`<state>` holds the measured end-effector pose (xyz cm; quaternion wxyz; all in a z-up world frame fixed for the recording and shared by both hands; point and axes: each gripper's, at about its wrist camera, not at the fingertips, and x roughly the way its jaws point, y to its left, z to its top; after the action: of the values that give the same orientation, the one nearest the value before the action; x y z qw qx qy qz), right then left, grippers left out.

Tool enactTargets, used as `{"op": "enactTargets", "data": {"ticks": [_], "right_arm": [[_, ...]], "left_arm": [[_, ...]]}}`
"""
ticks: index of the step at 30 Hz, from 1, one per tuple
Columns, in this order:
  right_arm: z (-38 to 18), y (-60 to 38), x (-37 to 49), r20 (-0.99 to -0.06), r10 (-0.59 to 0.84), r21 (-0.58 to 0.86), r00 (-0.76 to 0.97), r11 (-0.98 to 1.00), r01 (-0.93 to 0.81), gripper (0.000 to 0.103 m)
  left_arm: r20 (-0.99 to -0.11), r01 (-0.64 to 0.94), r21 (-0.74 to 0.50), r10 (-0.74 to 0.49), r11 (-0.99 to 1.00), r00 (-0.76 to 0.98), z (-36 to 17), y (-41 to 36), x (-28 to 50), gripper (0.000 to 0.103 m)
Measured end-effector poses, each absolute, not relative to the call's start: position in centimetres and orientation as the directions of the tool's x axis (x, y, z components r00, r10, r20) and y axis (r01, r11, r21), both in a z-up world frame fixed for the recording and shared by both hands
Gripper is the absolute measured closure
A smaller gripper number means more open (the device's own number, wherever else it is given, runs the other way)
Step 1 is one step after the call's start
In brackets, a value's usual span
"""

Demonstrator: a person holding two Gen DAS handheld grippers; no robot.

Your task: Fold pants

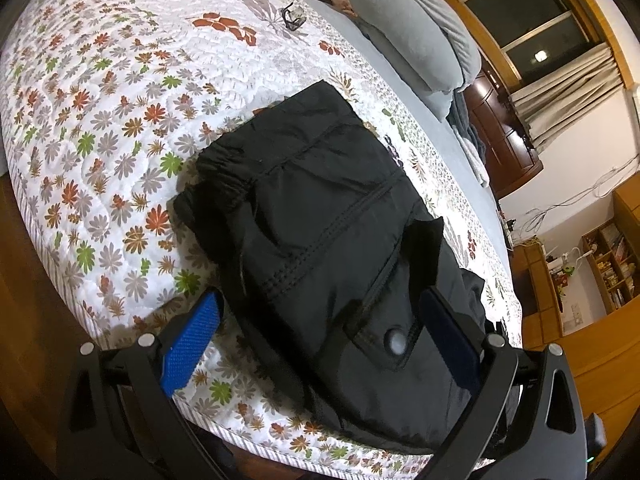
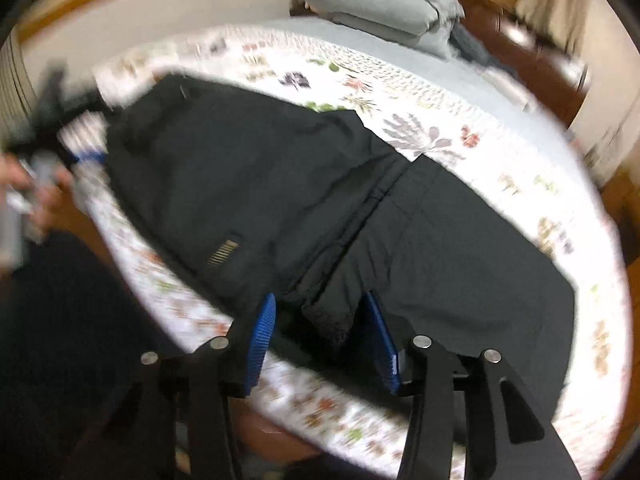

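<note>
Black pants [image 1: 320,216] lie on a floral quilt [image 1: 100,80] near the bed's front edge, waistband to the left, a snap pocket near me. My left gripper [image 1: 320,320] is open, its blue pads [image 1: 192,340] on either side of the pants' near part, holding nothing. In the blurred right wrist view the pants [image 2: 280,184] stretch across the bed with a folded layer on top. My right gripper [image 2: 320,328] is open with a fold of black fabric between its pads [image 2: 262,336], not clamped. The left gripper shows blurred in the right wrist view [image 2: 52,136].
Grey pillows and bedding [image 1: 412,28] lie at the bed's far end, beside a dark wooden headboard [image 1: 504,136]. A small dark object [image 1: 294,18] rests on the quilt. Wooden shelves [image 1: 612,260] and a curtained window [image 1: 532,20] stand to the right.
</note>
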<state>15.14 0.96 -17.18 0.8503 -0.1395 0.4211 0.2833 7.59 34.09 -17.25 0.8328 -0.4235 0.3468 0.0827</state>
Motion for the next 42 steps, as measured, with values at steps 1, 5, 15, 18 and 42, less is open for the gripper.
{"op": "enactTargets", "data": {"ticks": [1,5,15,18,42], "right_arm": [[-16.6,-0.1,15.3,-0.789,0.382,0.034,0.482,0.81,-0.586,0.055],[-16.3,-0.8,15.7,-0.792,0.384,0.041,0.474,0.809,-0.586,0.055],[-19.1,1.5,17.1,-0.842,0.347,0.035,0.414,0.8,-0.6,0.077],[-19.1,2.2,16.5,-0.843,0.34,0.004,0.418,0.779,-0.627,0.086],[-9.5,12.9,27.4,-0.83,0.557,0.274,0.024,0.445,-0.852,0.026]], "left_arm": [[-0.644,-0.43,-0.65,-0.155,0.626,0.749,-17.2,34.1,7.5,0.005],[-0.639,-0.425,-0.656,-0.16,0.624,0.752,-17.2,34.0,7.7,0.005],[-0.633,-0.429,-0.669,-0.161,0.607,0.757,-17.4,34.6,7.3,0.005],[-0.631,-0.425,-0.669,-0.164,0.609,0.758,-17.4,34.5,7.5,0.005],[-0.441,-0.381,-0.896,-0.342,0.229,0.83,-20.0,38.6,8.3,0.005]]}}
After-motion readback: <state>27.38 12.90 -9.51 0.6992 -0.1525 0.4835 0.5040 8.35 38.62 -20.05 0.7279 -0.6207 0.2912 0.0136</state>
